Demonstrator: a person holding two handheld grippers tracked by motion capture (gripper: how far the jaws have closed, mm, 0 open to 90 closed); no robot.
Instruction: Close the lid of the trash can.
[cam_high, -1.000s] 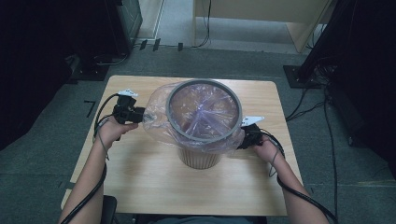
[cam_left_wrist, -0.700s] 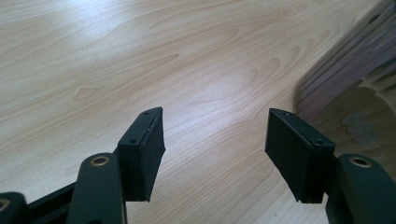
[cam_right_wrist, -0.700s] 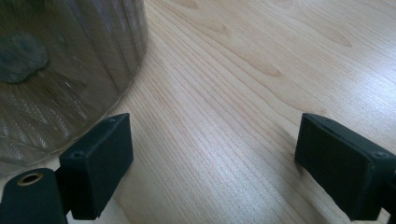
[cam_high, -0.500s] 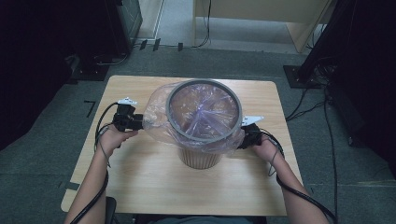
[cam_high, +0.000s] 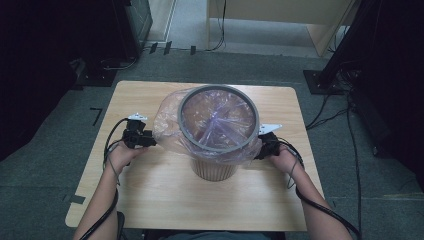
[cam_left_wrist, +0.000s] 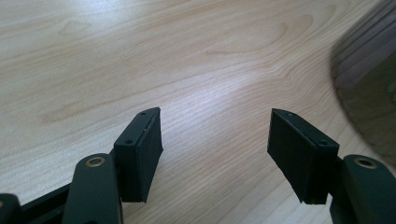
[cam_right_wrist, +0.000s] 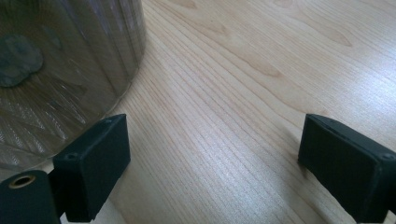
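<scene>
A ribbed beige bin (cam_high: 215, 169) stands in the middle of the wooden table (cam_high: 150, 200). A clear purplish plastic bag (cam_high: 167, 125) lines it, held by a grey ring (cam_high: 183, 117) on the rim, with loose film bulging out on the left. My left gripper (cam_high: 150, 141) sits just left of the bag's overhang. Its jaws have just been opening a little and are open over bare wood (cam_left_wrist: 215, 149); the bin's base (cam_left_wrist: 369, 93) lies at the far right. My right gripper (cam_high: 260, 150) is low beside the bin's right side, open and holding nothing (cam_right_wrist: 212, 163), with the bin wall (cam_right_wrist: 70, 70) close to one jaw.
Black cables (cam_high: 107, 145) trail from both grippers back along the forearms. Around the table is grey floor with dark equipment stands (cam_high: 345, 55) and cables on the right. A light wooden cabinet (cam_high: 280, 15) stands at the back.
My left hand has sunk toward the tabletop, moving nearer the person beside the bag. The right hand and the bin have stayed put.
</scene>
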